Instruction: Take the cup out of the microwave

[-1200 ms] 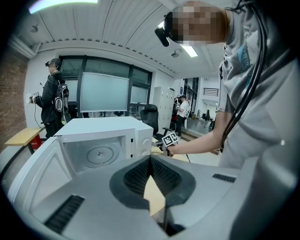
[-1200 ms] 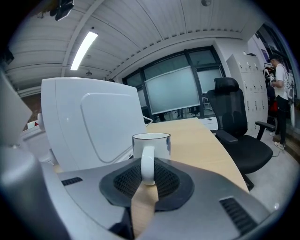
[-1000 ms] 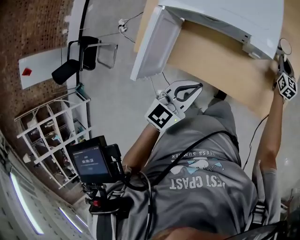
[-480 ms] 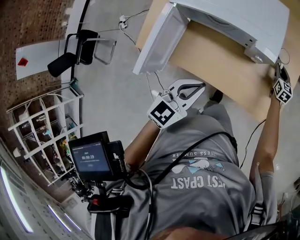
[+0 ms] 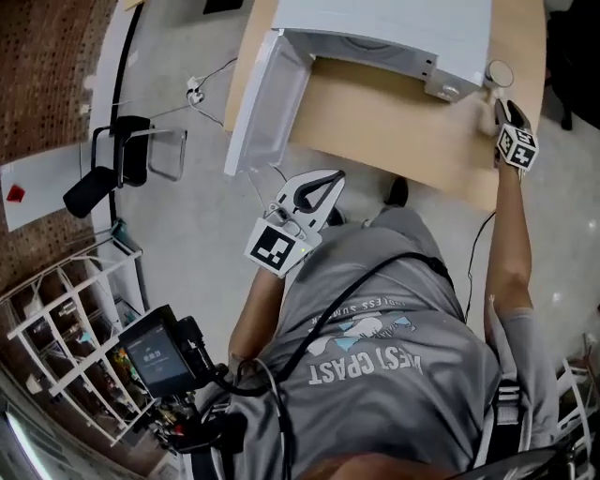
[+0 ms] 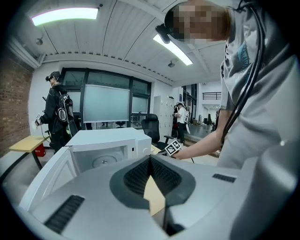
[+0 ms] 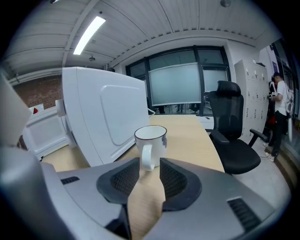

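Observation:
The white cup [image 7: 151, 140] with a dark rim stands upright on the wooden table [image 5: 394, 122], right of the white microwave [image 5: 384, 28], whose door [image 5: 265, 103] hangs open. The cup [image 5: 498, 75] is outside the oven. My right gripper [image 7: 150, 161] is right behind it. Its jaws have just been opening and now stand apart on either side of the cup's handle, with no pad pressing on it. My left gripper [image 6: 150, 158] is shut and empty. It hovers in front of the open microwave [image 6: 110, 140], whose cavity shows only the turntable.
A black office chair [image 7: 232, 126] stands past the table's right edge. On the floor to the left are a second chair [image 5: 122, 159] and a white shelf rack [image 5: 66, 347]. People stand in the background of both gripper views.
The head view has swung, so the microwave and table sit further left in the picture. Both grippers have shifted with it. The cup stays on the table beside the microwave.

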